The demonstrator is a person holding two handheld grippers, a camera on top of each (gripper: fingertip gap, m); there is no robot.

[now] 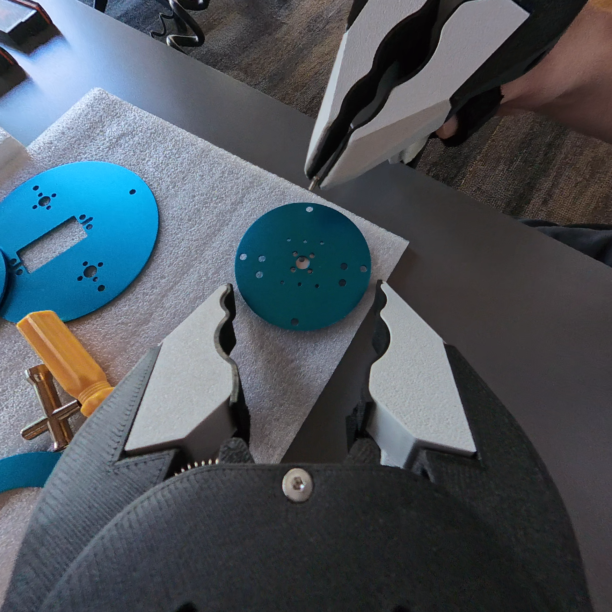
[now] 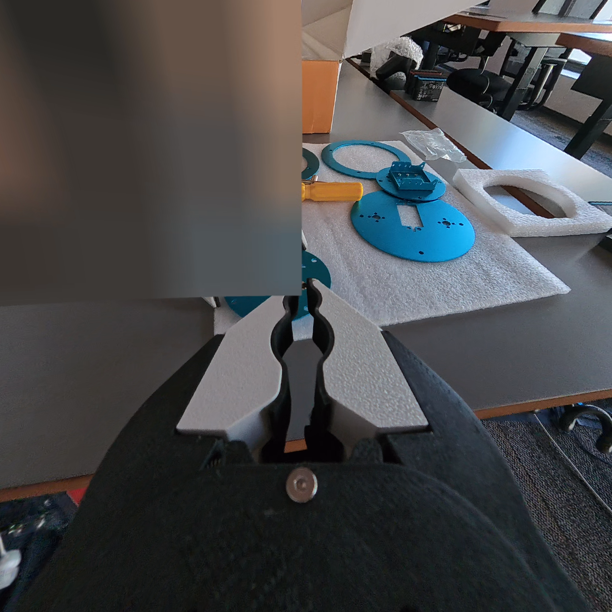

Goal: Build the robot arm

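Observation:
A small dark-blue round disc (image 1: 302,265) with several holes lies flat on a white foam sheet (image 1: 198,165), near its corner. My left gripper (image 1: 304,286) is open and empty, just above the sheet, its fingertips on either side of the disc's near edge. My right gripper (image 1: 313,177) hovers beyond the disc's far edge, shut on a small metal screw (image 1: 312,183) that sticks out of its tips. In the right wrist view the right gripper (image 2: 299,298) shows nearly closed jaws over the disc (image 2: 319,278); a blurred patch hides the tips and the screw.
On the foam lie a large blue plate with a rectangular cutout (image 1: 73,238), a yellow-handled screwdriver (image 1: 63,361) and a cross-shaped metal wrench (image 1: 49,414). Farther off are a blue ring (image 2: 359,159), a blue bracket (image 2: 410,180), a white foam frame (image 2: 530,202) and an orange box (image 2: 319,96). The grey table's edge (image 2: 530,400) runs behind my right gripper. The gap from one gripper's tips to the other's is roughly 5 cm. Measured from the fingertips, the yellow-handled screwdriver (image 1: 63,361) is 9 cm or so from the left gripper and 15 cm from the right. The right camera catches it too, in the right wrist view (image 2: 327,185).

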